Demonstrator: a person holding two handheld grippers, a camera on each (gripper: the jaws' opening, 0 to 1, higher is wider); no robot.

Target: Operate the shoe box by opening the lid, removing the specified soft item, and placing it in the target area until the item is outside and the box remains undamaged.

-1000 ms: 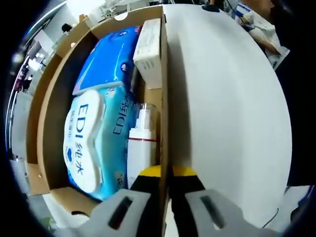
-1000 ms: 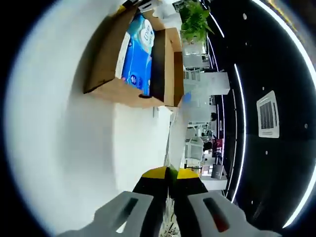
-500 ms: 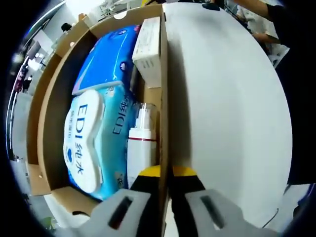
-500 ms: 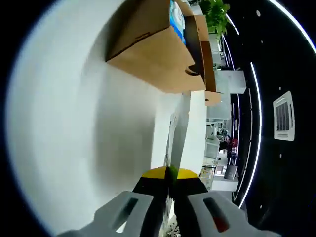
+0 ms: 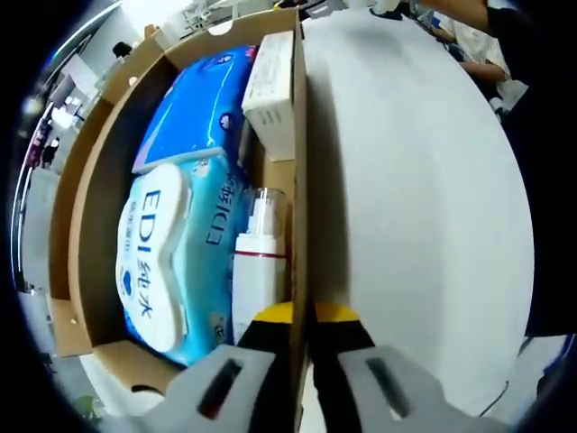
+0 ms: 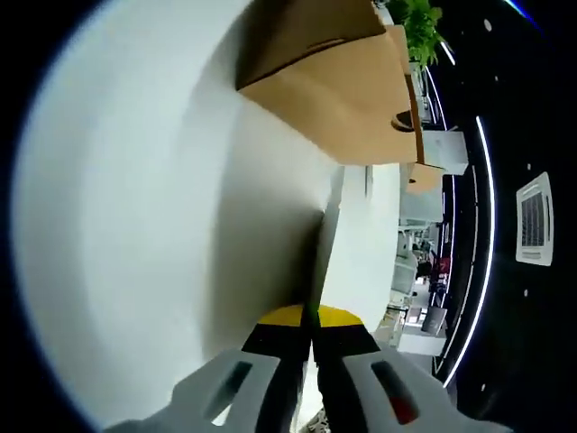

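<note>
Cardboard shoe box [image 5: 90, 216] open; left gripper [image 5: 302, 316] clamped on its side wall. Right gripper [image 6: 313, 316] pinched onto white lid [image 6: 135, 225] edge. EDI wipes pack [image 5: 158, 262] inside box. Next, likely: release lid, reach for pack.

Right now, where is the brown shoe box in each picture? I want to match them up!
Left gripper view: the shoe box fills the left half, seen from above and open, with blue packs inside; the left gripper pinches its right wall.
Right gripper view: the shoe box sits at the top, seen from outside, only its brown walls showing.
Shared landmark: the white table the box stands on.
</note>
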